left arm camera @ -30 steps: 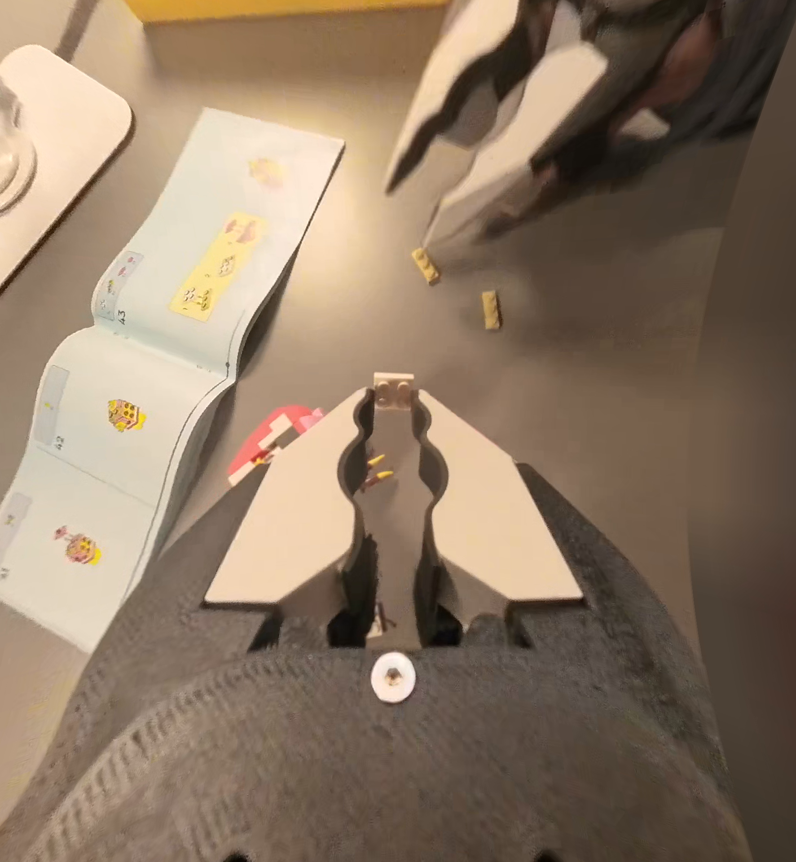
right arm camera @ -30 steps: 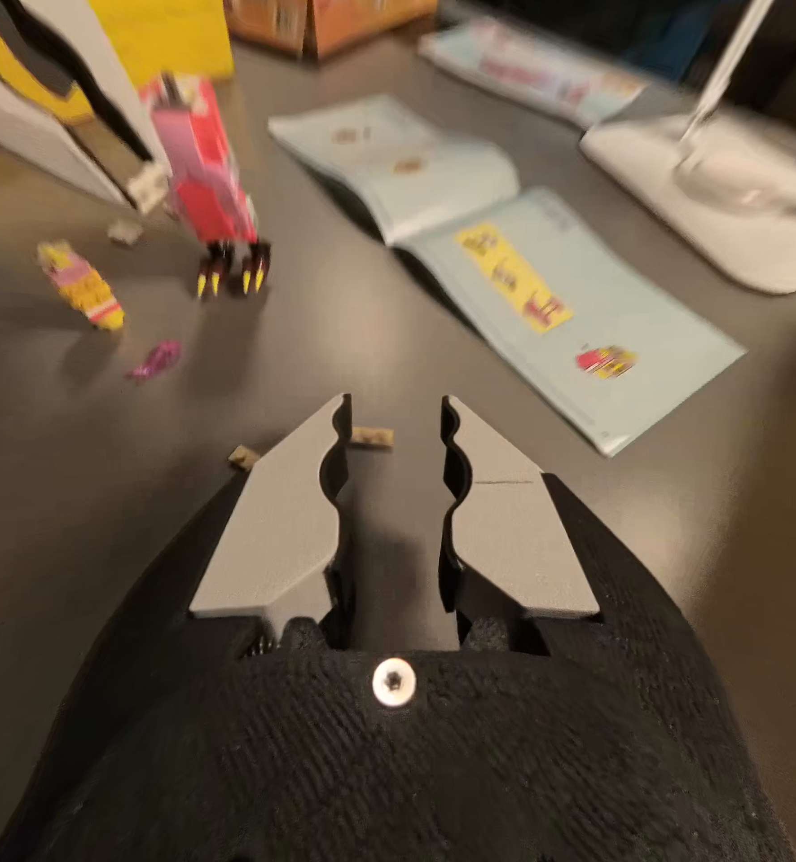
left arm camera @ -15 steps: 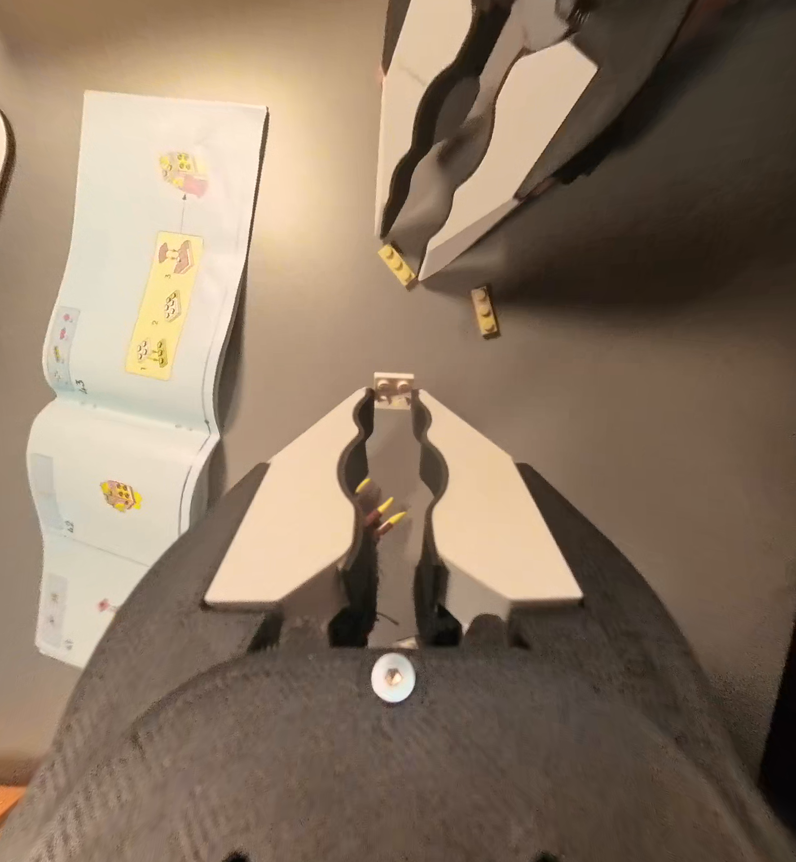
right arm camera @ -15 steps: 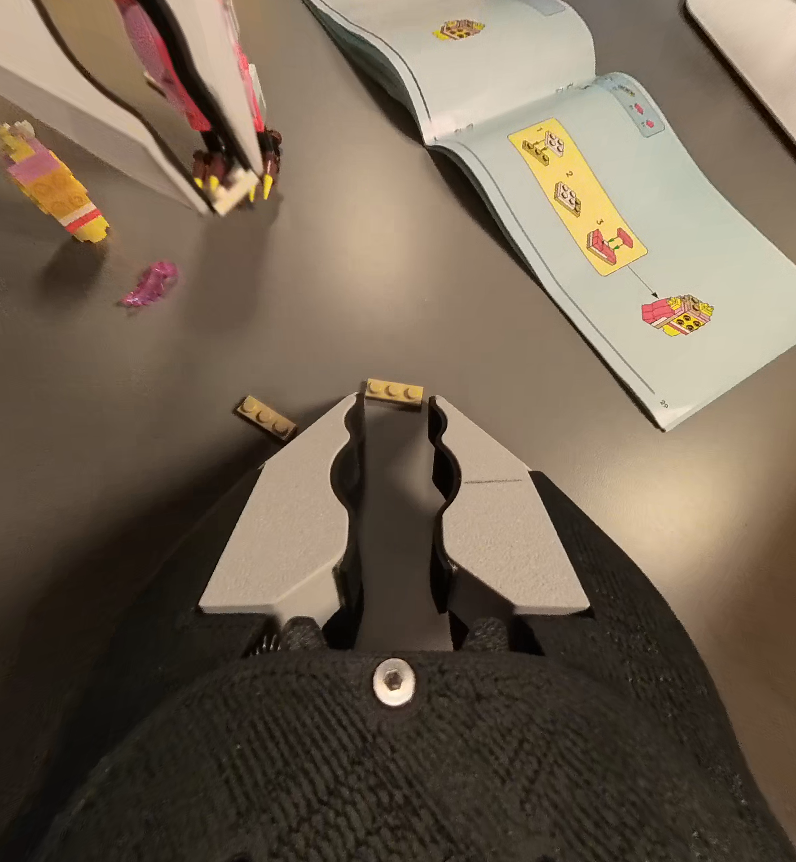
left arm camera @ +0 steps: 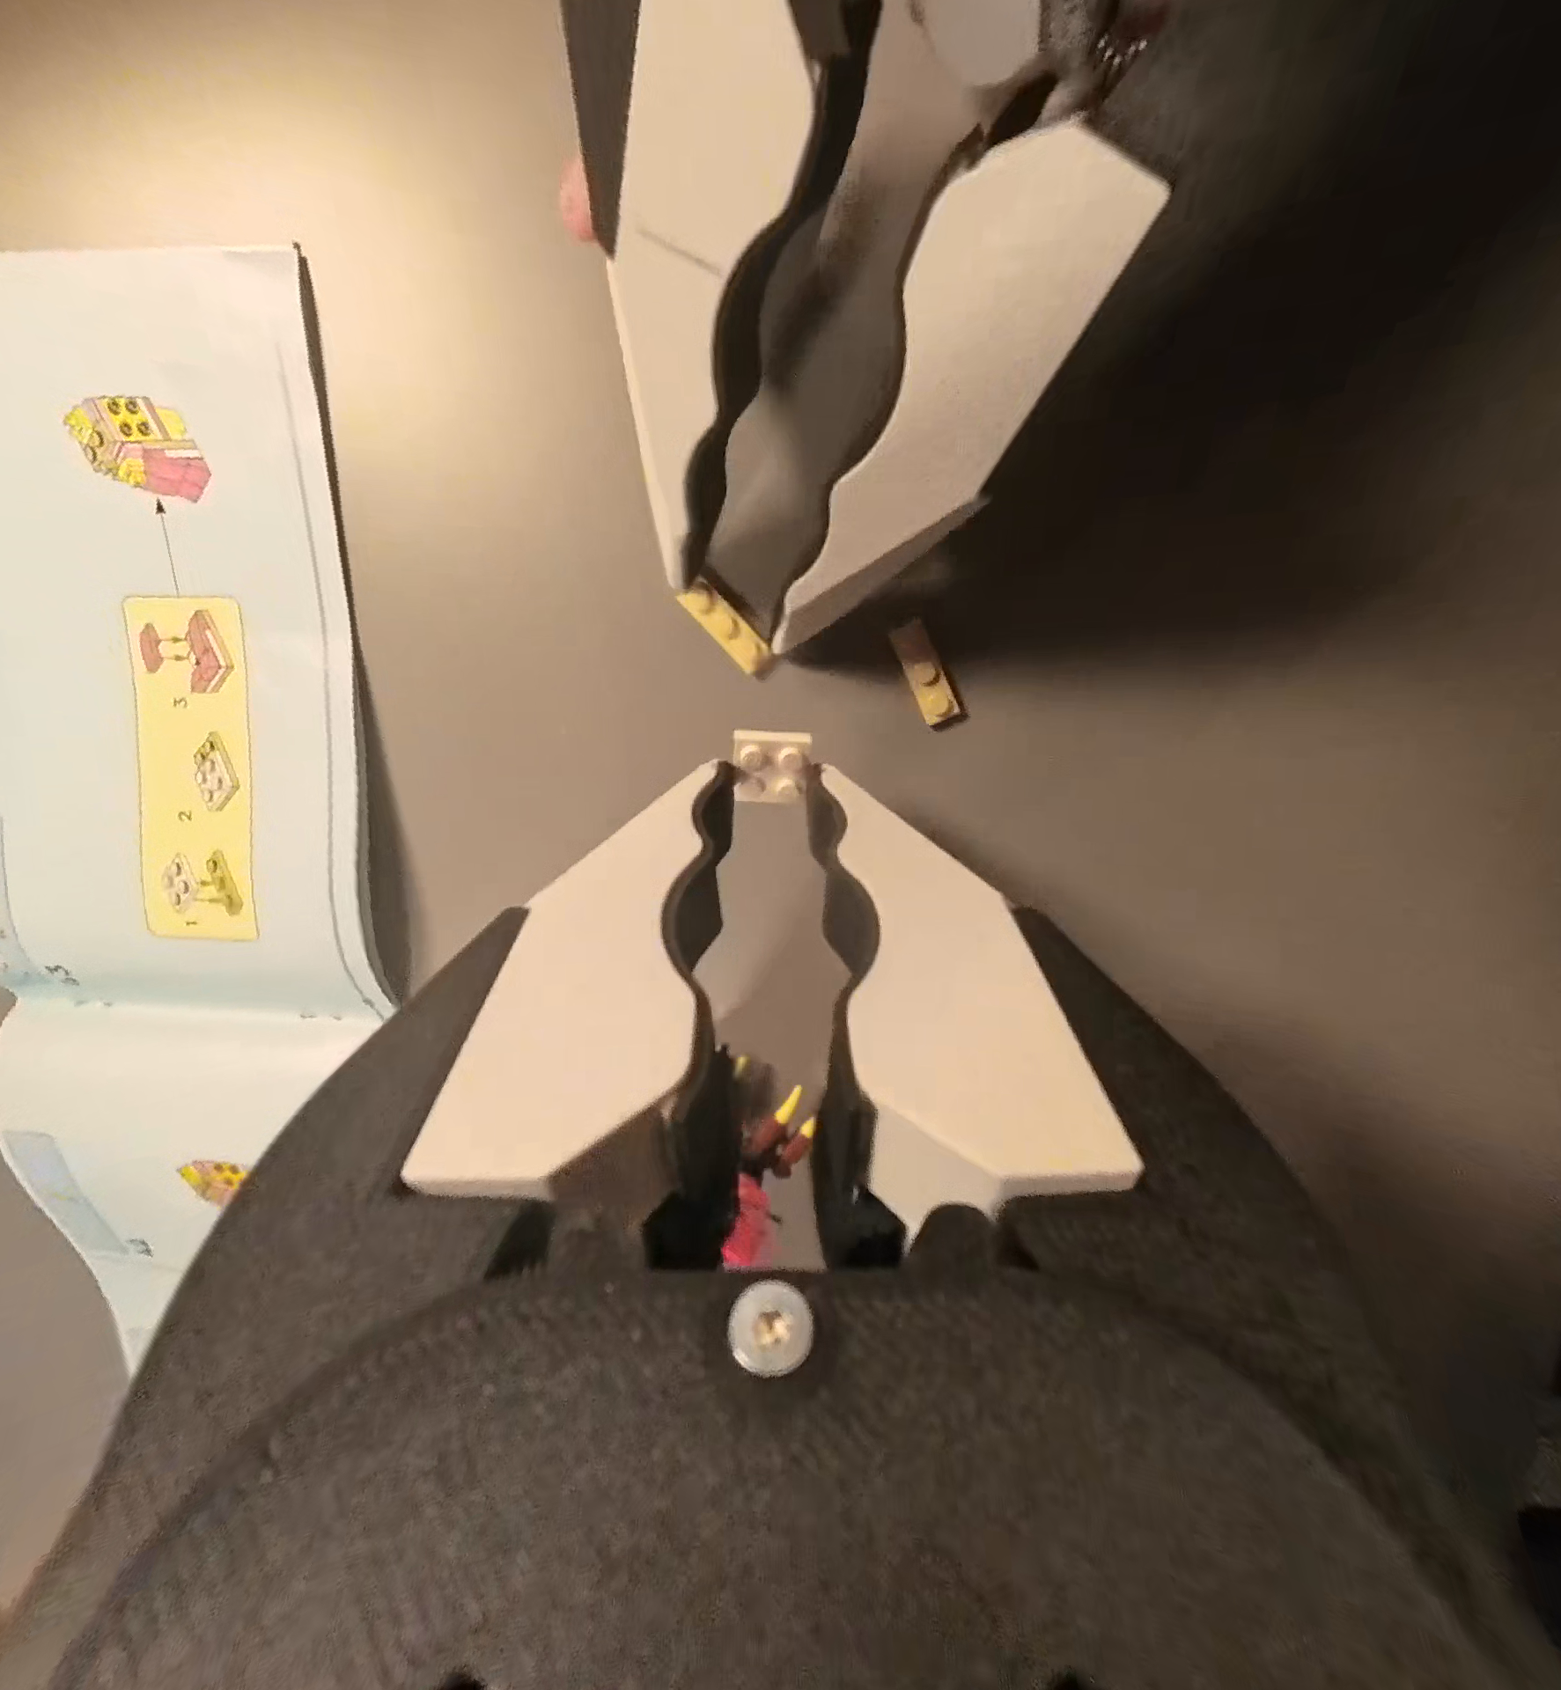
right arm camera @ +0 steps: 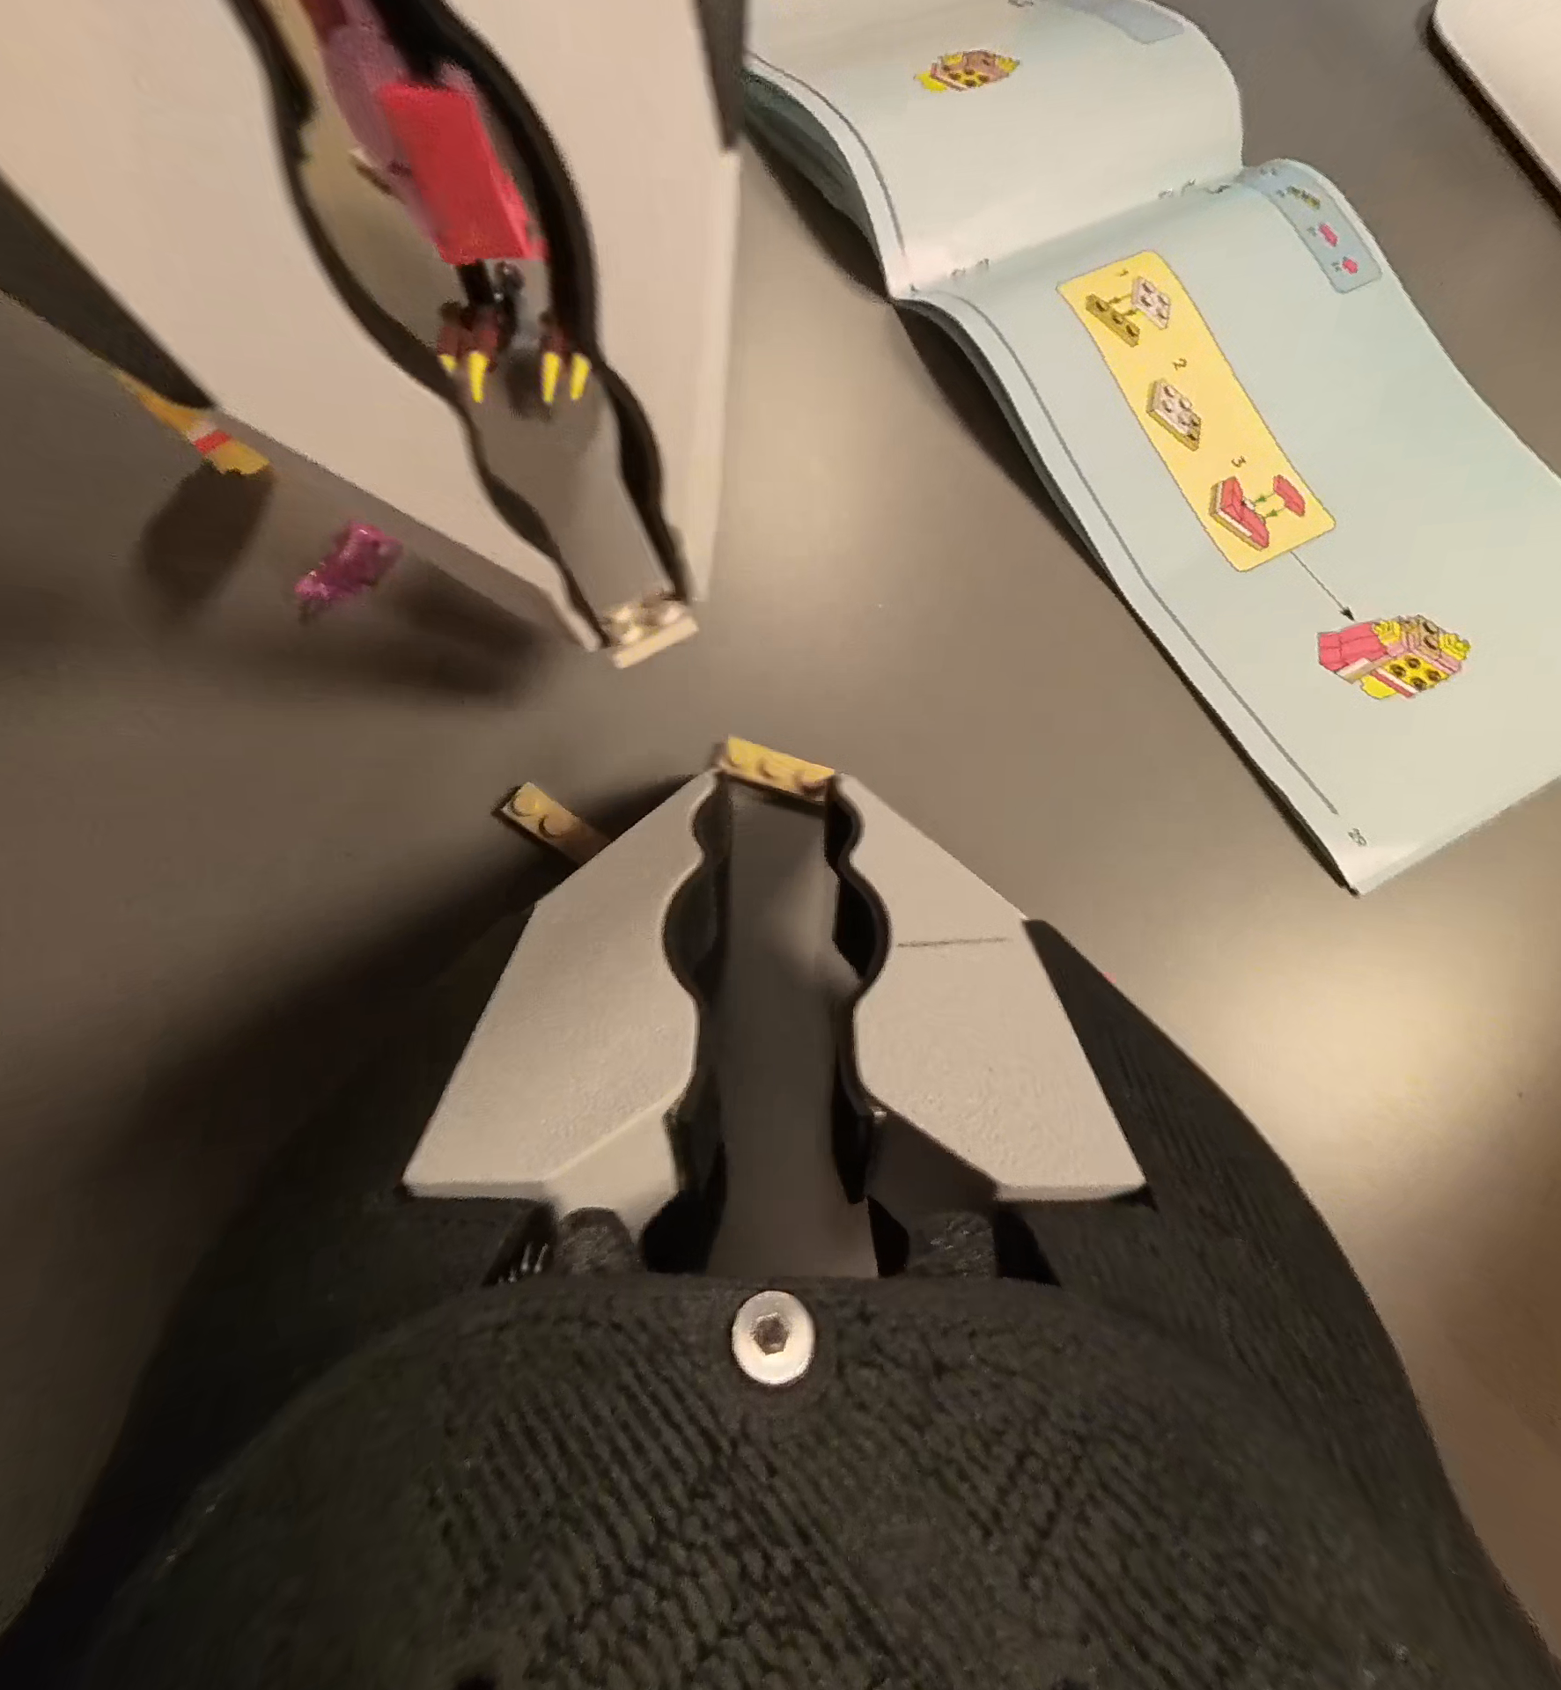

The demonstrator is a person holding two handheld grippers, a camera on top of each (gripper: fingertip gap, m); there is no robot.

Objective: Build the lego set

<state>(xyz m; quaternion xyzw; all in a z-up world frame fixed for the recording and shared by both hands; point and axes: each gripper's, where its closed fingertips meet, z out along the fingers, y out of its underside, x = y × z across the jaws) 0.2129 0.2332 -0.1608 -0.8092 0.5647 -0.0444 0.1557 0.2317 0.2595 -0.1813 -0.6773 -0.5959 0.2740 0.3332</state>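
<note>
My left gripper (left arm camera: 772,777) is shut on a small white two-by-two plate (left arm camera: 774,764), held flat at its fingertips; it also shows in the right wrist view (right arm camera: 648,626). My right gripper (right arm camera: 772,788) is shut on a tan one-by-three plate (right arm camera: 776,773), which spans its two fingertips just above the dark table (right arm camera: 987,695). In the left wrist view that gripper (left arm camera: 740,622) points at mine, its tan plate (left arm camera: 726,626) a short way from the white plate. A pink and red brick model with yellow claws (right arm camera: 456,174) lies beneath the left gripper.
A second tan plate (right arm camera: 548,817) lies beside my right fingers, also in the left wrist view (left arm camera: 932,681). An open pale blue instruction booklet (right arm camera: 1215,457) lies to the right. A purple piece (right arm camera: 346,567) and a small yellow and red build (right arm camera: 218,443) lie left. The left gripper's tips are roughly 4 centimetres from the right gripper's.
My right jaws have closed onto the tan plate that lay between them. The two grippers have drawn close, tip to tip. The left still holds the white plate.
</note>
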